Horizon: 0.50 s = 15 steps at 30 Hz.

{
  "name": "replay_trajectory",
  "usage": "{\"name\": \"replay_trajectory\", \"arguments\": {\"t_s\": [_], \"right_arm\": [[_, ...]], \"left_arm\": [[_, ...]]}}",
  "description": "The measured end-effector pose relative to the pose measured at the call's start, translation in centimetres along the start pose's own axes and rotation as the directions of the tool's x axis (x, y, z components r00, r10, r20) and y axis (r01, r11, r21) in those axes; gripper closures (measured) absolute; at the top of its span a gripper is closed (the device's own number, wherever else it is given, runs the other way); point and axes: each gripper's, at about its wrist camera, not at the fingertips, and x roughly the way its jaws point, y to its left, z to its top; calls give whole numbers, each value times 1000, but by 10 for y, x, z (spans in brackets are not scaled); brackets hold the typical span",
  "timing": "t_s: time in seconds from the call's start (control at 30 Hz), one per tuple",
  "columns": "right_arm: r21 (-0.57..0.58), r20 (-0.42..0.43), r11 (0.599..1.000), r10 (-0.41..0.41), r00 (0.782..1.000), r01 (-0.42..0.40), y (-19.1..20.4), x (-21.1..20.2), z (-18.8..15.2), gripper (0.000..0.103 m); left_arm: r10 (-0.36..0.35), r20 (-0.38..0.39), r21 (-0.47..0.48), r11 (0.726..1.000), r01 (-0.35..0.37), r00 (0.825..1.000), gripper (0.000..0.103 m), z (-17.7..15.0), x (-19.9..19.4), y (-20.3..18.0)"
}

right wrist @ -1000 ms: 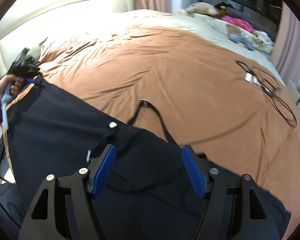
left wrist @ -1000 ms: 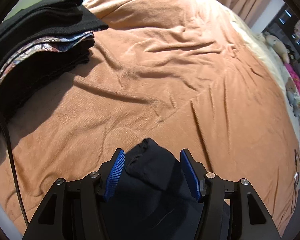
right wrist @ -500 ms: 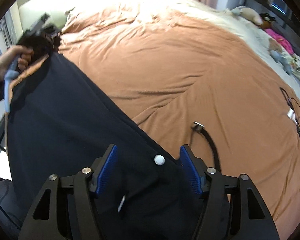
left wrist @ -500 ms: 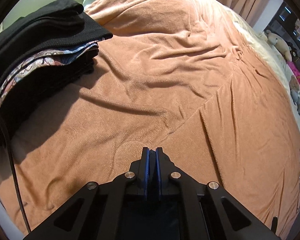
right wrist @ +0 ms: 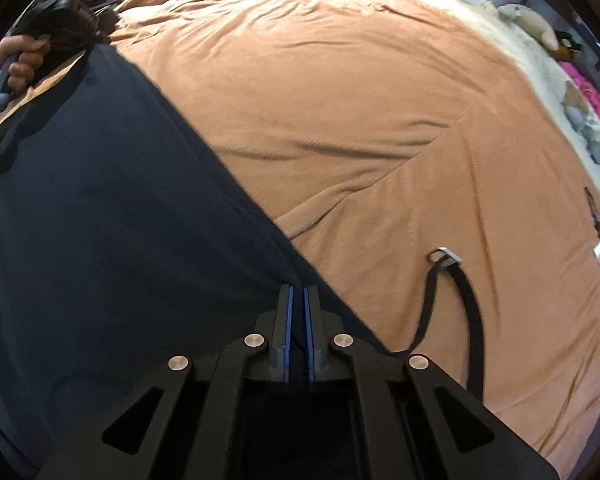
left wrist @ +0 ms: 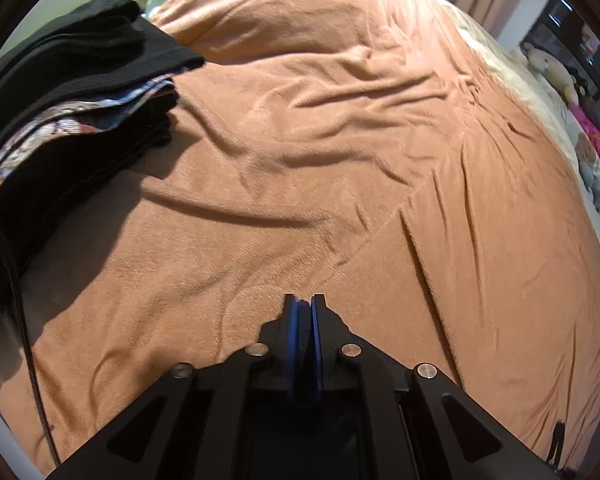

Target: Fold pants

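Far to the left of the brown bedspread (right wrist: 360,128), a hand (right wrist: 22,60) holds the left gripper (left wrist: 305,308), whose blue pads are pinched on one end of the black pants (right wrist: 112,216); in its own wrist view a stack of folded dark clothes (left wrist: 72,92) sits at that blanket's left edge. The pants stretch across the bedspread's left side from there to the right gripper (right wrist: 297,296), whose jaws are pressed together on a fold of the dark fabric. Right of it, a black strap with a metal buckle (right wrist: 446,258) trails on the bedspread, with soft toys (right wrist: 532,20) at its far right edge.
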Motion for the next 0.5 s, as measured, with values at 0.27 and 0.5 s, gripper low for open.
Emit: {"name": "replay_trajectory", "arguments": {"t_s": [0.27,0.5], "right_arm": [[98,-12,995,-19,1000,21,6,6,2,98],[204,100,978,24,995,-44,5,-43,-17,51]], "left_arm": [[-63,8,32,997,63,998,53,-9,-22,8],[-104,22,53,993,102,994,48,-24,-55,29]]}}
